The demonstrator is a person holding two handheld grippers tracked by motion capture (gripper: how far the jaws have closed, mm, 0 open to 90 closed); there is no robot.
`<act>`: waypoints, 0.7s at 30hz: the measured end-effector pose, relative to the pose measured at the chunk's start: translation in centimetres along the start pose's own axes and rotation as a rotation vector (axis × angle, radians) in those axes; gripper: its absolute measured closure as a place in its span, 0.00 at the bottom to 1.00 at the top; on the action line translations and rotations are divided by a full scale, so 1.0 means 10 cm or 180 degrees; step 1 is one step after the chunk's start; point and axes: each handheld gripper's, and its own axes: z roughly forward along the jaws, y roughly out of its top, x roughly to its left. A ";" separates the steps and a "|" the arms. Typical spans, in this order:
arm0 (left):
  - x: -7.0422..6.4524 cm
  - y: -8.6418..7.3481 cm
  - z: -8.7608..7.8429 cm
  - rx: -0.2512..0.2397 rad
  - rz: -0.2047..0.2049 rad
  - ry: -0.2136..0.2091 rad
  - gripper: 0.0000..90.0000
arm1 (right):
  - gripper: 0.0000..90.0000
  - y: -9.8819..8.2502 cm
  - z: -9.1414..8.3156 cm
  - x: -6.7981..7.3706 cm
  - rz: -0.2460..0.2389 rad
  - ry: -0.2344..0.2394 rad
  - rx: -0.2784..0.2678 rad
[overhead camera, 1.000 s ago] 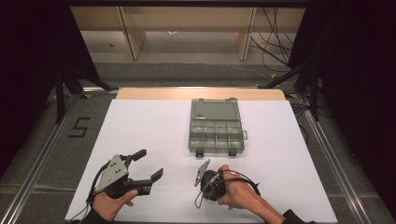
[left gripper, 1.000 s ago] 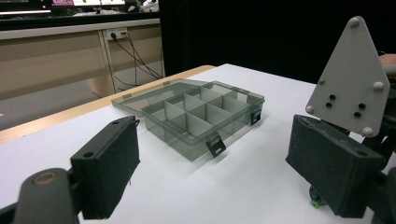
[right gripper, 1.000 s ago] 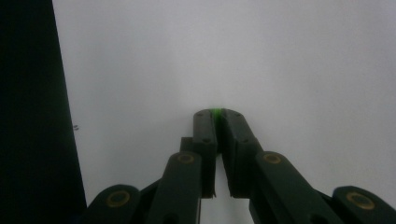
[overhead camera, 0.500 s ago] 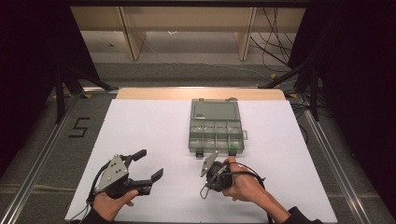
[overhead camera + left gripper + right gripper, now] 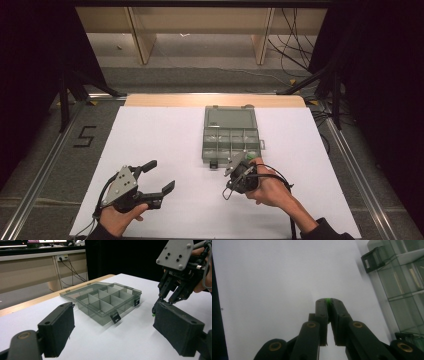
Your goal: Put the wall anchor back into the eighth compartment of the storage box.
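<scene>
A smoky clear organizer box (image 5: 231, 136) lies open on the white table top (image 5: 165, 135), its lid folded flat behind it; its compartments look empty. In the left gripper view the box (image 5: 105, 302) sits ahead. My left gripper (image 5: 159, 176) hovers at the front left, open and holding nothing, its pads (image 5: 60, 332) wide apart. Just in front of the box's near edge, my right gripper (image 5: 228, 184) points down at the table. Its jaws are shut on a small green piece (image 5: 328, 300), seen as a thin sliver between the tips. That green piece (image 5: 153, 314) is just above the table.
The box's black latches (image 5: 115, 317) hang off its front wall, close to the right gripper. A wooden strip (image 5: 215, 100) edges the table's far side, with metal rails (image 5: 45, 165) along both sides. White surface stretches left of the box.
My right gripper has moved forward, away from the person, up to the box's front edge. The left gripper has stayed where it was, open.
</scene>
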 end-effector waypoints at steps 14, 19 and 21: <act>-0.01 0.00 0.00 0.0002 -0.0010 0.0008 0.18 | 0.94 -0.10 -0.16 -0.22 0.0145 -0.0147 -0.0137; 0.00 0.00 0.00 0.0000 -0.0011 0.0004 0.18 | 0.94 -0.13 -0.18 -0.26 0.0201 -0.0173 -0.0141; 0.00 0.00 0.00 -0.0001 0.0012 -0.0008 0.18 | 0.94 -0.14 -0.19 -0.28 0.0210 -0.0191 -0.0148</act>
